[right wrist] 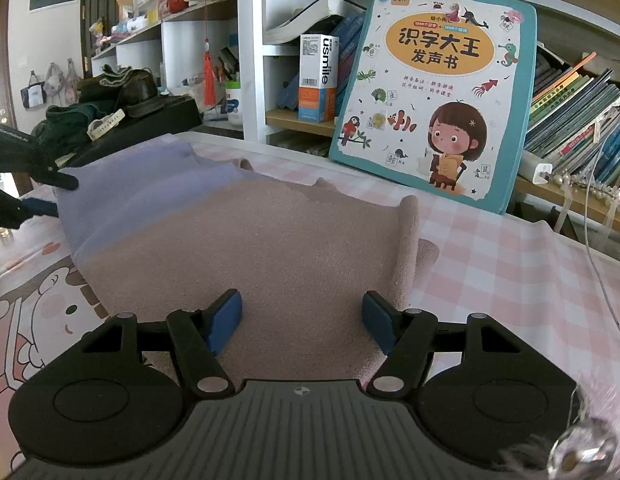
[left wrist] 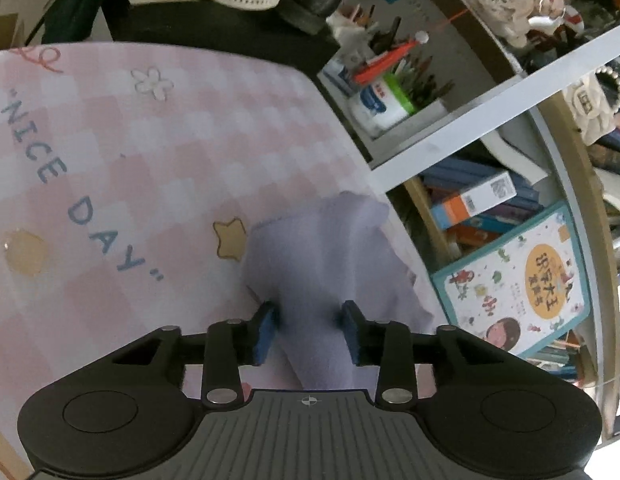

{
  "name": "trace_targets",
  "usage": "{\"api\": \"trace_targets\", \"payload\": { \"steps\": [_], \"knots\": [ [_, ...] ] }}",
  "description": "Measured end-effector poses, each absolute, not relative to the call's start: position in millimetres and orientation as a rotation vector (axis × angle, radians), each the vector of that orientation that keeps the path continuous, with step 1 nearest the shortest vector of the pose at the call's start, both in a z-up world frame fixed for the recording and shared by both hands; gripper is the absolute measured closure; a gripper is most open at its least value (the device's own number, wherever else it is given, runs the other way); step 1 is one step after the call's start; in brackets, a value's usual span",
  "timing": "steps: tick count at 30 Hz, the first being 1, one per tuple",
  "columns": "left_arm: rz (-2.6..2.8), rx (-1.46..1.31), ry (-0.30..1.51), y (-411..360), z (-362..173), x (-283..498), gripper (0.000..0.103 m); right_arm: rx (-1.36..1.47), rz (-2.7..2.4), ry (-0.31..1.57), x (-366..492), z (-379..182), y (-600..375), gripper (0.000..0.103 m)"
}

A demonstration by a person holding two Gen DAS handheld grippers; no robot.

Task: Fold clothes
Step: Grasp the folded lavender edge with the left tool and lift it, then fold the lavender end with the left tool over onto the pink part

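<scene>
Book (right wrist: 433,92) leans against shelf (right wrist: 254,52) behind cloth (right wrist: 270,240).

The pink checked table cover (left wrist: 158,148) reads "NICE DAY", the white-and-orange box (right wrist: 318,80) at ten o'clock of the children's book (right wrist: 433,96) reads "usmile", and the book's cover reads "识字大王 发声书".

each claw wore the same build: the left claw (left wrist: 310,330) and right claw (right wrist: 302,320) had matte black linkage arms, silver round screws at the pivots, blue pads (right wrist: 226,320) on the fingers, and a grey ribbed base bearing a small crosshair mark.
</scene>
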State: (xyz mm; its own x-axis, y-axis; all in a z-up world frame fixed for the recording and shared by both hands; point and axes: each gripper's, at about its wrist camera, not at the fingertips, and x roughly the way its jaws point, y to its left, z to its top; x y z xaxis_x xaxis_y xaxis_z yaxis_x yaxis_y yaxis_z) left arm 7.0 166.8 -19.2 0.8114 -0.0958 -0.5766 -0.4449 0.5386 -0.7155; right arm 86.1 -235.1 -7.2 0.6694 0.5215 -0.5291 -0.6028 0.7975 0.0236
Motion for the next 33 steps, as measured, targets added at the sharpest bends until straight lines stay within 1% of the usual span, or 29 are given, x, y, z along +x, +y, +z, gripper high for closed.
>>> {"api": "trace_targets", "payload": {
  "steps": [4, 11, 14, 15, 16, 18, 20, 22, 24, 26, 29, 32, 33],
  "knots": [
    [0.223, -1.026, 0.625, 163.7, -27.0, 14.2, 0.062, -0.157, 0.638, 0.545, 86.7, -7.3, -235.6, 0.038],
    [0.224, -1.030, 0.602, 163.9, -28.4, 19.2, 0.062, -0.152, 0.634, 0.547, 84.6, -7.0, -234.5, 0.038],
    [0.220, -0.996, 0.606, 161.7, -27.0, 20.7, 0.066, -0.152, 0.635, 0.547, 84.5, -6.9, -234.8, 0.038],
    [0.220, -0.977, 0.610, 160.5, -26.0, 20.9, 0.073, -0.152, 0.635, 0.547, 84.4, -6.9, -235.0, 0.038],
    [0.219, -0.949, 0.611, 158.4, -24.4, 20.9, 0.082, -0.151, 0.635, 0.546, 84.3, -6.9, -235.3, 0.038],
    [0.201, -0.855, 0.580, 148.2, -14.2, 18.3, 0.090, -0.149, 0.636, 0.546, 84.3, -7.5, -235.8, 0.038],
    [0.173, -0.714, 0.523, 131.2, 3.0, 14.6, 0.091, -0.151, 0.636, 0.548, 84.3, -6.8, -235.4, 0.038],
    [0.130, -0.551, 0.465, 110.3, 21.2, 11.1, 0.091, -0.148, 0.636, 0.550, 84.5, -6.8, -235.7, 0.038],
    [0.111, -0.470, 0.459, 100.8, 29.1, 12.2, 0.090, -0.146, 0.637, 0.551, 84.5, -6.7, -235.9, 0.038],
    [0.133, -0.509, 0.505, 109.2, 22.2, 17.7, 0.090, -0.146, 0.637, 0.551, 84.4, -6.6, -235.9, 0.038],
    [0.171, -0.681, 0.565, 133.8, 1.4, 22.9, 0.090, -0.144, 0.636, 0.550, 85.2, -6.8, -236.9, 0.038],
    [0.178, -0.807, 0.582, 147.0, -13.8, 24.3, 0.079, -0.143, 0.637, 0.551, 86.3, -6.8, -237.4, 0.038],
    [0.182, -0.820, 0.593, 148.0, -16.9, 26.5, 0.066, -0.143, 0.636, 0.551, 86.0, -6.8, -237.2, 0.038]
  ]
}}
